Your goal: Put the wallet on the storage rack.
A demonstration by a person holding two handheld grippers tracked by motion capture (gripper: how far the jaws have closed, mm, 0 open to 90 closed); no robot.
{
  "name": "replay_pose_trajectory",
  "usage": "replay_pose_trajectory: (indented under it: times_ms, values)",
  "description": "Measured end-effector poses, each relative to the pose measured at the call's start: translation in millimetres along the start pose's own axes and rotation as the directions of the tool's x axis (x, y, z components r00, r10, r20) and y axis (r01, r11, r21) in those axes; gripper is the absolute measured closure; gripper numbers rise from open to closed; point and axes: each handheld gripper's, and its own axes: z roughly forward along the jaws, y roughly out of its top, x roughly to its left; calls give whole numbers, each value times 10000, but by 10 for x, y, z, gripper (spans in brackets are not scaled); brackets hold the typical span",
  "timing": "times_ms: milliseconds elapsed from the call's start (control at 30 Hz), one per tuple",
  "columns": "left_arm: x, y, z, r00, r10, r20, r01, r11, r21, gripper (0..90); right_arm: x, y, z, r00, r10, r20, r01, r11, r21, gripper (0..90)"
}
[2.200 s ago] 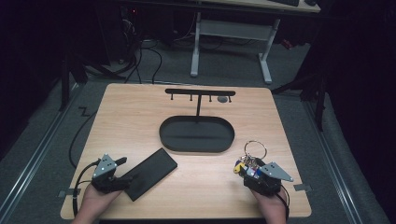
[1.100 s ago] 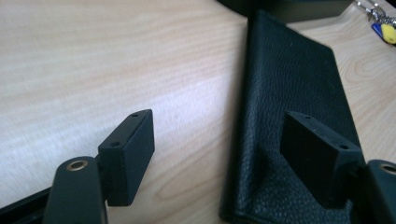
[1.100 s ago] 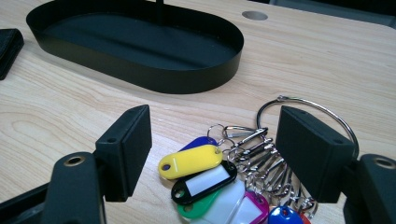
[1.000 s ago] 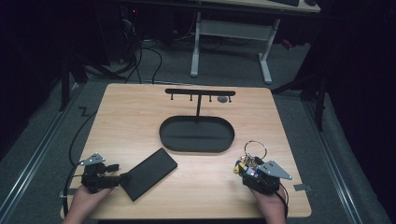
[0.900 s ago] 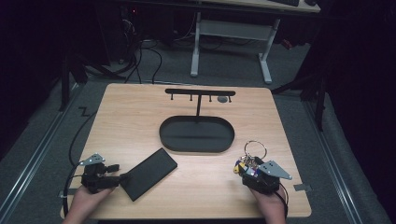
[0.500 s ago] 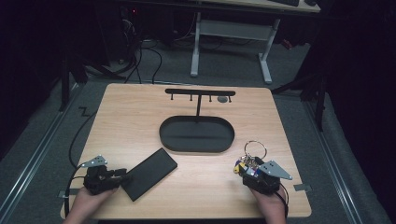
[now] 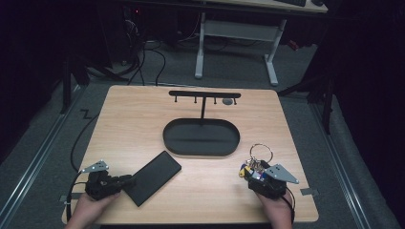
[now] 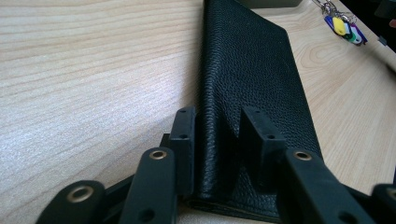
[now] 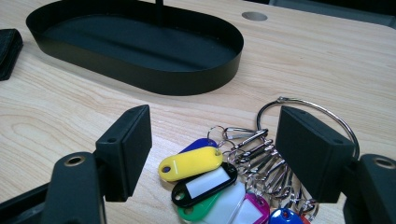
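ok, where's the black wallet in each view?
High view: black wallet lower left, lying aslant beside the left gripper.
Left gripper view: wallet centre, running up from between the jaws.
Right gripper view: its corner at the left edge.
Shared landmark: key bunch.

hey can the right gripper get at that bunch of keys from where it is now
Probably yes. The right gripper has its jaws standing wide, one on each side of the bunch of keys, which lies flat on the table. Nothing sits between the pads and the coloured tags; the black tray lies well beyond.
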Motion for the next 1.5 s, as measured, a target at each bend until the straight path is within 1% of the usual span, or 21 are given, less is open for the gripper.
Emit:
replay_pose_trajectory:
  times_ms: [100,267,367,400,567,667,800,933,1033,1300,1500]
  values:
    - [-1,-1,-5,10000,20,33,-20,10000,-33,729,1,0,-1,10000,15,12,-15,10000,-2,272]
    - [-10,2,-12,10000,97,10,-97,9999,-72,765,-1,0,-3,10000,35,13,-35,10000,28,271]
    - [-26,7,-14,9998,169,-54,-169,9998,-81,774,-3,0,-4,10000,24,21,-24,10000,25,271]
    - [-26,10,-14,9999,103,-29,-103,9999,-96,777,-4,0,-5,10000,29,30,-29,10000,9,271]
    - [-24,24,-22,10000,26,-1,-26,9999,-106,796,-18,-3,-12,10000,26,64,-25,10000,-25,271]
    - [-30,36,-29,9999,135,9,-135,9999,-79,799,-21,-3,-10,10000,33,58,-33,10000,-35,272]
    - [-44,41,-32,9999,155,-32,-155,9997,-167,802,-24,-1,-10,10000,15,62,-14,10000,-48,271]
    - [-86,53,-48,9993,343,-173,-348,9990,-296,804,-32,0,-28,9999,65,81,-64,10000,-76,272]
    - [-98,58,-54,9989,432,-192,-439,9984,-353,807,-41,-3,-35,9999,90,86,-89,9999,-103,272]
    - [-134,81,-77,9983,529,-232,-540,9973,-497,808,-38,-3,-25,10000,59,78,-58,9999,-87,271]
    - [-212,105,-112,9956,871,-346,-896,9929,-785,809,-40,-5,-26,10000,48,80,-47,9999,-108,272]
